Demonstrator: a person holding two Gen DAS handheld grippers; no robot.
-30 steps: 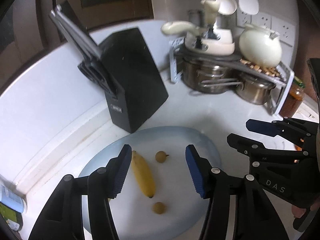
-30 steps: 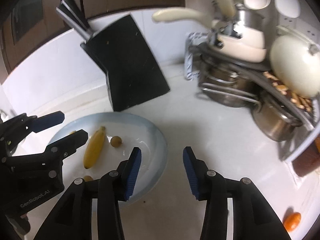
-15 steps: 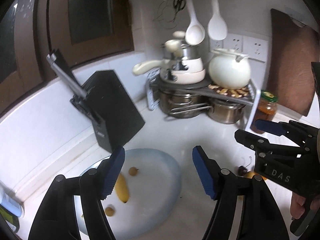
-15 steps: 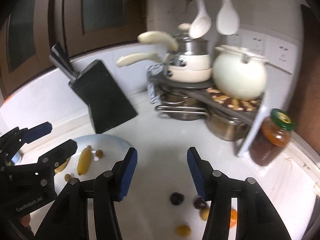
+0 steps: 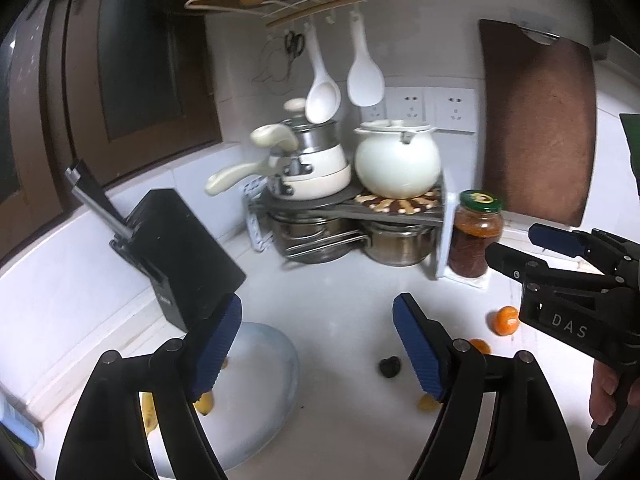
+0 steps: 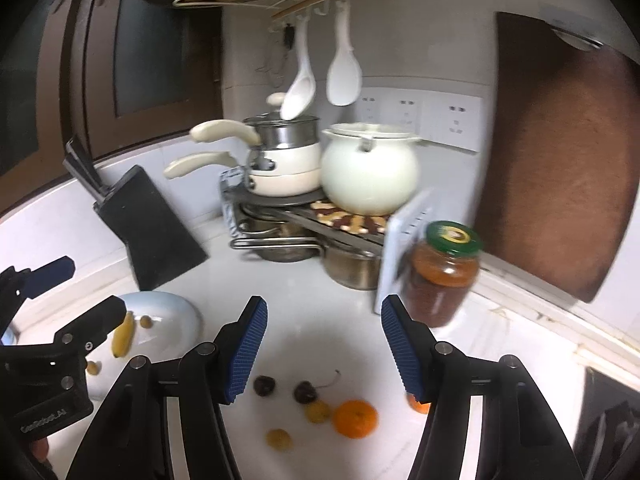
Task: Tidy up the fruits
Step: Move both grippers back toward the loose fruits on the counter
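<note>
A pale blue plate (image 6: 176, 312) lies on the white counter at the left and holds a banana (image 6: 122, 336) and small yellow-brown fruits (image 6: 146, 321). It also shows in the left wrist view (image 5: 264, 392). Loose on the counter lie an orange (image 6: 355, 419), two dark cherries (image 6: 264, 385), and small yellow fruits (image 6: 279, 439). My right gripper (image 6: 324, 354) is open and empty above these loose fruits. My left gripper (image 5: 318, 354) is open and empty above the plate's right edge, with a cherry (image 5: 390, 367) and an orange (image 5: 505, 320) to its right.
A black knife block (image 5: 180, 264) stands behind the plate. A corner rack (image 5: 344, 216) carries pots and a white kettle (image 5: 396, 164). A sauce jar (image 6: 442, 276) stands beside it. A brown cutting board (image 5: 536, 120) leans on the wall.
Both grippers have pulled up and back from the plate and swung right. The loose fruits, jar and cutting board have come into view. Both stay open.
</note>
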